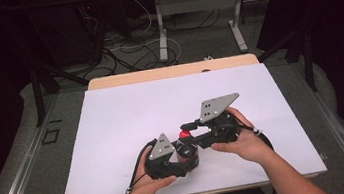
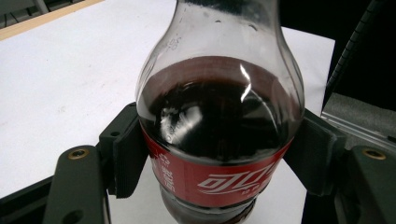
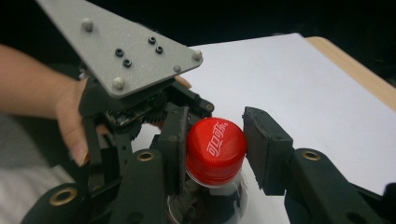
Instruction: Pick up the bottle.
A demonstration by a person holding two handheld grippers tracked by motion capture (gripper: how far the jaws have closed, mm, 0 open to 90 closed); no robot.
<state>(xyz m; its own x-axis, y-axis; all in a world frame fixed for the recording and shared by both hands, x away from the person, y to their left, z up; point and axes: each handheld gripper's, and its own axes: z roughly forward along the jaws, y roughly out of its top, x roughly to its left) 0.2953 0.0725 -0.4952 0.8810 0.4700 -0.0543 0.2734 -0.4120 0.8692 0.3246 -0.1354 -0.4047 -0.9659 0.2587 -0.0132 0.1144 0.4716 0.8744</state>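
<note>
The left gripper (image 1: 188,159) sits at about 7 o'clock on the white table (image 1: 127,118), its jaws closed on the bottle (image 2: 219,126) at the red label, one pad at 9 o'clock and one at 3 o'clock of the body in the left gripper view. The bottle stands near the table's front edge and looks about half full of dark cola, so I judge it moderately heavy, with a smooth, somewhat squeezable wall that could slip or turn under a twist; the waist at the label seems the firmest place to hold. Its red cap (image 3: 216,150) is ribbed and hard, the natural place to grip for turning. The right gripper (image 3: 212,151) straddles that cap: its jaws stand partly open, the left pad touching the cap at 9 o'clock, the right pad just clear at 3 o'clock.
</note>
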